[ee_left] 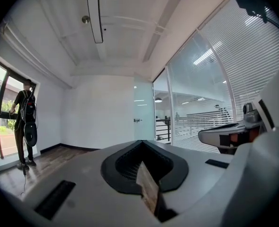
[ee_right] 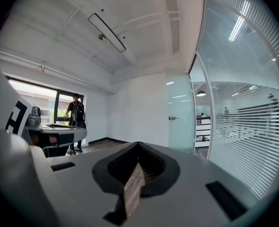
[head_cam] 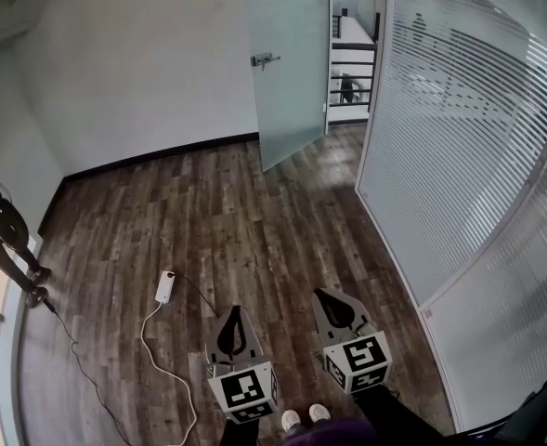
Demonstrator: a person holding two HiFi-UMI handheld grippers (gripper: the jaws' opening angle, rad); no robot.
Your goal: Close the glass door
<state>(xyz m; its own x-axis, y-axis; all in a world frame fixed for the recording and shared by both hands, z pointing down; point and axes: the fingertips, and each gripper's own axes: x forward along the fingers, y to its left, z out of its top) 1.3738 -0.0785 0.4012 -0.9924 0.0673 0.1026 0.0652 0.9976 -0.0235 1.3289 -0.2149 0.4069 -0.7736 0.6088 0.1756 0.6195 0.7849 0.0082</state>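
Frosted glass door (head_cam: 292, 72) stands ajar, well ahead of both grippers, its metal lever handle (head_cam: 264, 59) toward the grey left gripper (head_cam: 235, 316) (jaws pressed together, empty, as on the grey right gripper (head_cam: 336, 300)).

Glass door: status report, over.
Left claw and right claw shut, empty. Frosted glass door open, well ahead, untouched. White power strip and cable left of claws, off the path.

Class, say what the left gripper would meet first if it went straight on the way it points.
Nothing close; probably the open glass door, near its handle, though depth is unclear.
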